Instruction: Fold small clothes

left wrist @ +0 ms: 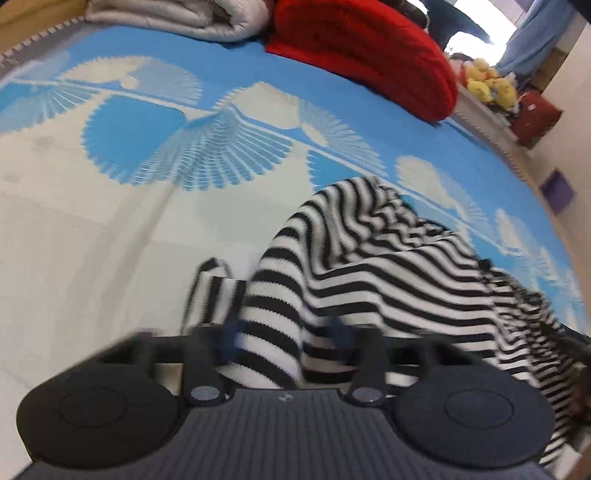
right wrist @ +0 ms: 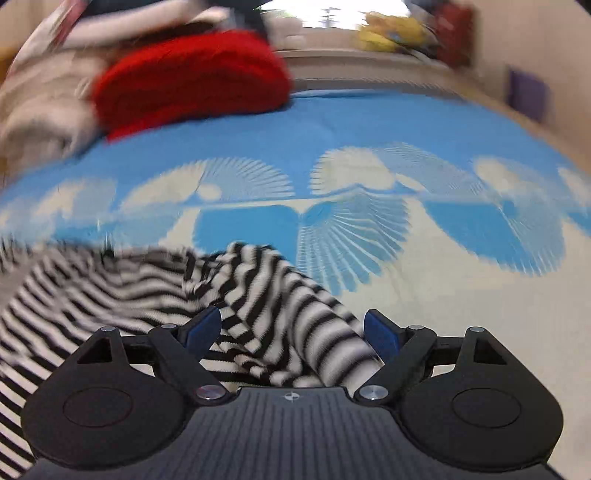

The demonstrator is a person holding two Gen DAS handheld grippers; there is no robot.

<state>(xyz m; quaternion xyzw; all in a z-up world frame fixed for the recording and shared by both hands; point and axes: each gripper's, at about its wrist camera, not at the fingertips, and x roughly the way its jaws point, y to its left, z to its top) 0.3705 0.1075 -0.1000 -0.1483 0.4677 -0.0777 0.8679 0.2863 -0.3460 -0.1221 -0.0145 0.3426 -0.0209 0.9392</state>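
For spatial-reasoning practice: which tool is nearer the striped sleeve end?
Left: the left tool has the sleeve end beside one finger. The right tool straddles another fold, sleeve end unseen.

Blue-white patterned bed point(left wrist: 110, 221): striped garment point(left wrist: 369, 258), red blanket point(left wrist: 369, 48), grey quilt point(left wrist: 192, 18).

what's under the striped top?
The striped top lies crumpled on the blue-and-white bedspread. Only bedspread shows around it; whatever lies beneath its folds is covered.

Striped garment point(right wrist: 280, 314) soft knit cloth; beyond it, red blanket point(left wrist: 369, 48) fuzzy; right gripper point(right wrist: 291, 332) matt black plastic.
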